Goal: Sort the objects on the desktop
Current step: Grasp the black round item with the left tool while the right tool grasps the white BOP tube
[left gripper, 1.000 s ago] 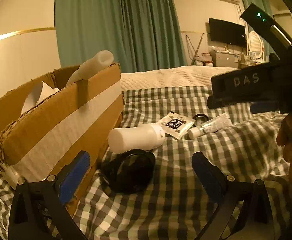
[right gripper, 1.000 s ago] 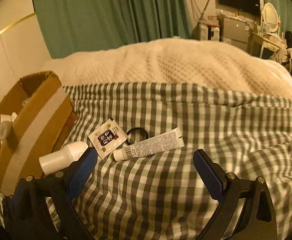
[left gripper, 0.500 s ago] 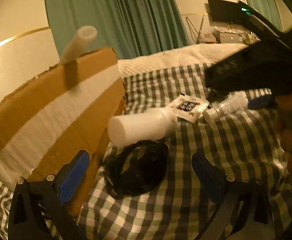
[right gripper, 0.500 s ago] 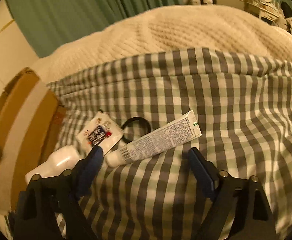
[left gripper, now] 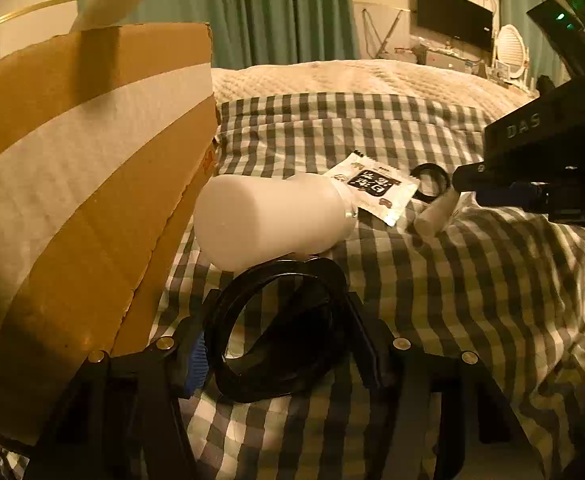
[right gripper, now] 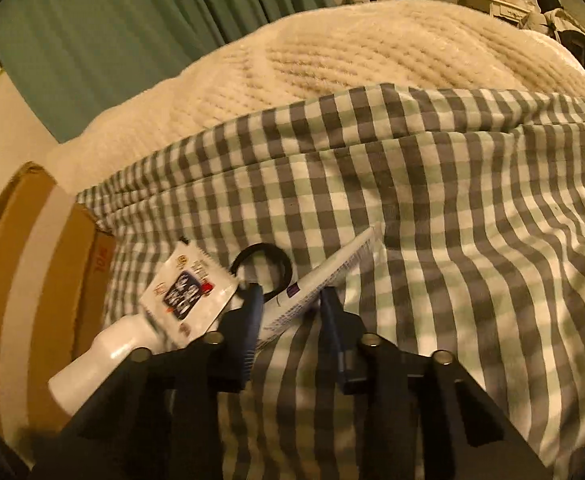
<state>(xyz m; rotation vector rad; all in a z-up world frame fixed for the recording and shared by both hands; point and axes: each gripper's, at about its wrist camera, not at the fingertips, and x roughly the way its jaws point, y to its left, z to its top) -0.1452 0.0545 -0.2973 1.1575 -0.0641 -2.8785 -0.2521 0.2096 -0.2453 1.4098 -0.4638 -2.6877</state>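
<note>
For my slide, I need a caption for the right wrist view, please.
Right gripper closing on a white tube lying on the checked cloth, beside a sachet.

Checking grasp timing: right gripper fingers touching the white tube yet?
Touching. In the right wrist view the closing right gripper has the white tube between its fingers, both pads against the tube's sides.

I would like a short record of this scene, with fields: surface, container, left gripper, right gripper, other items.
surface: checked cloth over a bed
container: cardboard box at the left
left gripper: left gripper, jaws closing around a black ring-shaped object
right gripper: right gripper, jaws closing on a white tube
other items: white bottle lying down, printed sachet, small black ring
</note>
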